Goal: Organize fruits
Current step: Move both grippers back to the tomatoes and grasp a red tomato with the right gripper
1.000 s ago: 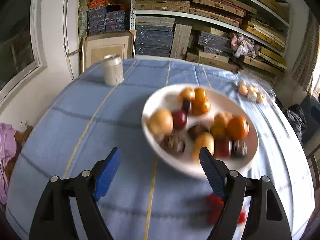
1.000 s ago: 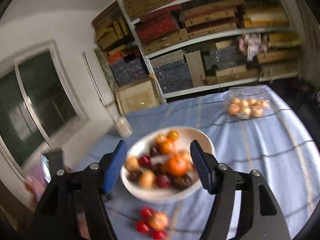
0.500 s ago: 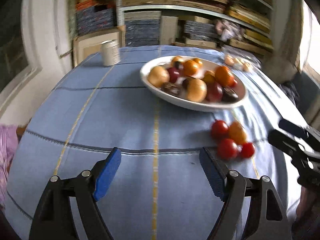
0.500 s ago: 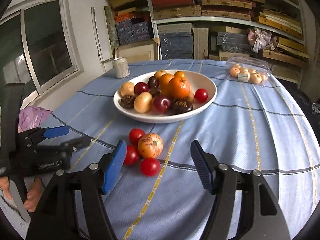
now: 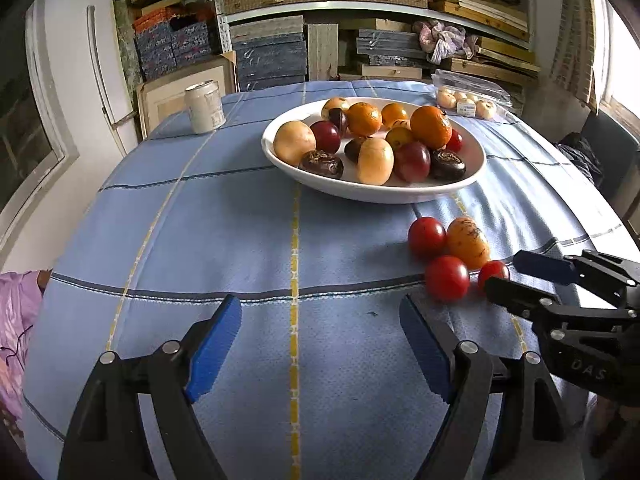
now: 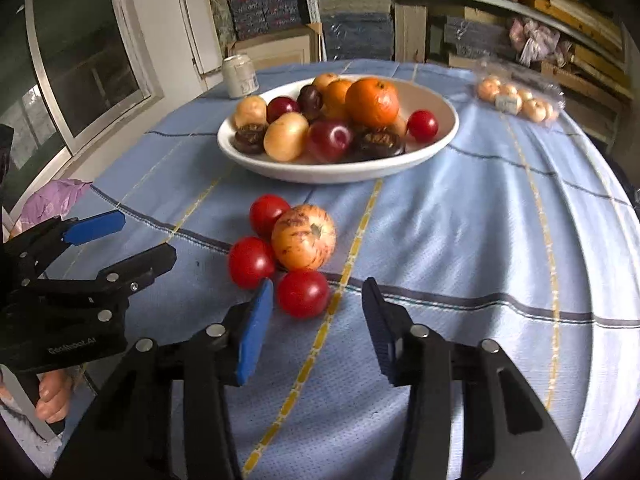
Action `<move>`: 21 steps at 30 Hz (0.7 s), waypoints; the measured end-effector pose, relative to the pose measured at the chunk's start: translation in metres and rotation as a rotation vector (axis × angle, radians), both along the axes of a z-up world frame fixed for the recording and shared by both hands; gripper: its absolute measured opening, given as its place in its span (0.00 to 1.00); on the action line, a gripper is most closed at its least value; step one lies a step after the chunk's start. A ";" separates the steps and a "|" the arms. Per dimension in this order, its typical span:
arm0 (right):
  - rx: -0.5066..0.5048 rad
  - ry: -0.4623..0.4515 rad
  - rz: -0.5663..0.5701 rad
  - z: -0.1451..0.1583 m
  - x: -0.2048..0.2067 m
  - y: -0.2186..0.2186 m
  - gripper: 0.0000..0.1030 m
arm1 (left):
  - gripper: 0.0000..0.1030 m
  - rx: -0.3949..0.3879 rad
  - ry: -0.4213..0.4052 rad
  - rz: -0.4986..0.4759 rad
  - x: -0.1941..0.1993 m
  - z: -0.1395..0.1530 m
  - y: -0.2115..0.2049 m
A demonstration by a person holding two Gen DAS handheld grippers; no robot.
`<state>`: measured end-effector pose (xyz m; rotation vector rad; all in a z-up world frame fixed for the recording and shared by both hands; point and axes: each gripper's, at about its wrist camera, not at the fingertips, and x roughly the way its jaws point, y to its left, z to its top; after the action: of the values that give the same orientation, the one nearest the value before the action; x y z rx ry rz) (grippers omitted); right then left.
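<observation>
A white bowl (image 5: 472, 178) (image 6: 448, 138) holds several oranges, plums, pale and dark fruits on the blue tablecloth. In front of it lie three red tomatoes (image 5: 447, 278) (image 6: 303, 293) and a streaked orange fruit (image 5: 468, 242) (image 6: 304, 237). My right gripper (image 6: 318, 300) is open, its fingers either side of and just short of the nearest tomato; it shows in the left wrist view (image 5: 516, 270) at the right. My left gripper (image 5: 320, 320) is open and empty over bare cloth, left of the loose fruit; it also shows in the right wrist view (image 6: 132, 236).
A white can (image 5: 204, 106) stands at the table's far left. A clear plastic pack of small pale fruits (image 5: 466, 100) (image 6: 516, 98) lies at the far right. Shelves of boxes stand behind. The table's edge curves close at the left and right.
Both grippers have dropped lower and nearer the table. My right gripper has closed in on the loose tomatoes, and its jaws are narrower than before.
</observation>
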<state>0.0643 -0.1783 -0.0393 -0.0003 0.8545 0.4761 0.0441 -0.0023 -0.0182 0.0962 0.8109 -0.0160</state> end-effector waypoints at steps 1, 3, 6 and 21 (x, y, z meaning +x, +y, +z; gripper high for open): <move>0.000 -0.001 0.004 0.000 0.000 0.001 0.45 | 0.80 0.002 -0.002 -0.003 -0.001 0.000 -0.001; -0.002 -0.004 0.016 -0.001 0.000 0.004 0.42 | 0.80 0.008 -0.007 -0.010 -0.002 0.001 -0.003; -0.016 0.019 0.035 -0.005 0.002 0.010 0.26 | 0.80 0.016 -0.004 -0.016 -0.002 0.000 -0.005; 0.230 0.003 -0.197 0.022 0.011 -0.074 0.25 | 0.80 0.038 0.018 -0.184 0.010 -0.010 -0.059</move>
<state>0.0758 -0.2527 -0.0170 0.2933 0.7892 0.3868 0.0538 -0.0616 -0.0278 0.2065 0.8180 -0.1752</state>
